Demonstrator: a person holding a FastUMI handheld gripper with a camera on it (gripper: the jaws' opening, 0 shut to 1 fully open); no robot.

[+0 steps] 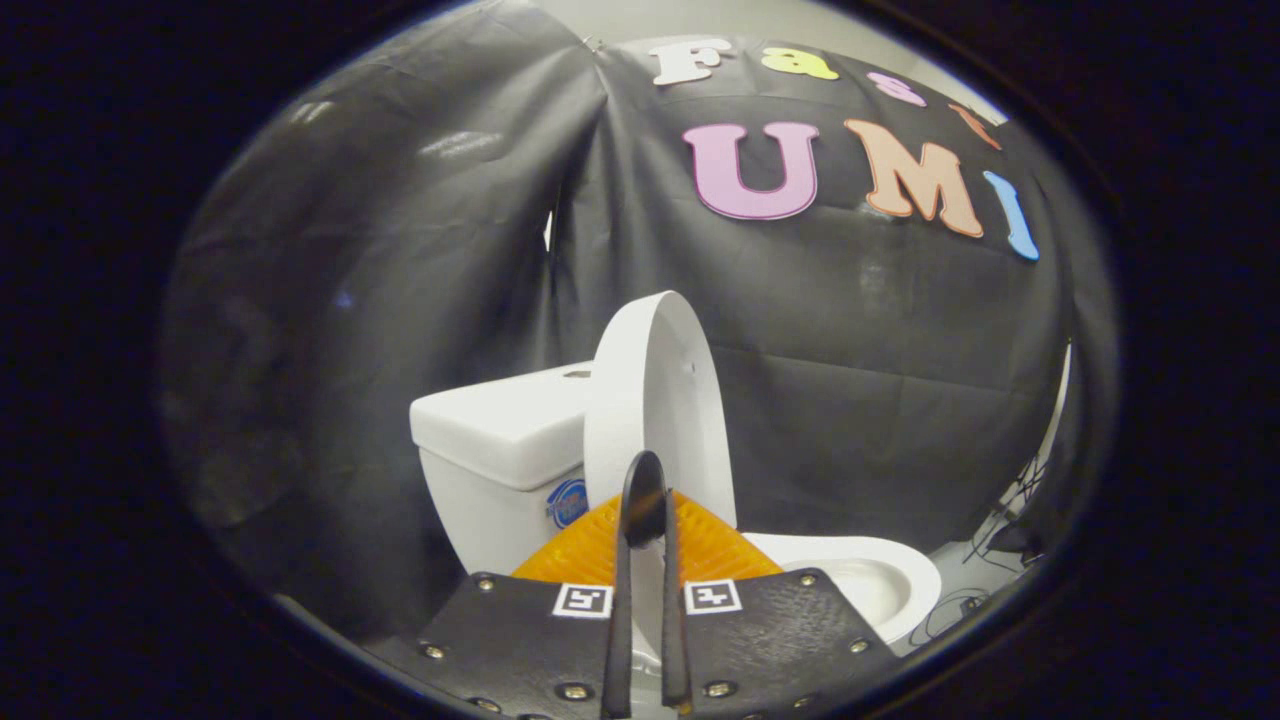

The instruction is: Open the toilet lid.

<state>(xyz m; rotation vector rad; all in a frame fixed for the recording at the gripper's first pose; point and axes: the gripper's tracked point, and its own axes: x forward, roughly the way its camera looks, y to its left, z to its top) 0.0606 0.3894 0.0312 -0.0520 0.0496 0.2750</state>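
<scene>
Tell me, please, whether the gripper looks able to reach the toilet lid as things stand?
Probably yes: the gripper has its fingers nearly shut right in front of the raised toilet lid, and nothing stands between them; actual contact can't be told.

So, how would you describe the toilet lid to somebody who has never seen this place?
Find the white toilet in front of the black cloth wall. The lid is the round white disc standing raised on edge between the boxy tank and the open bowl. The gripper has its fingers closed together at its lower edge; unlike its neighbours, it is thin and flat.

Screw-studded claw plates, square markers
</scene>
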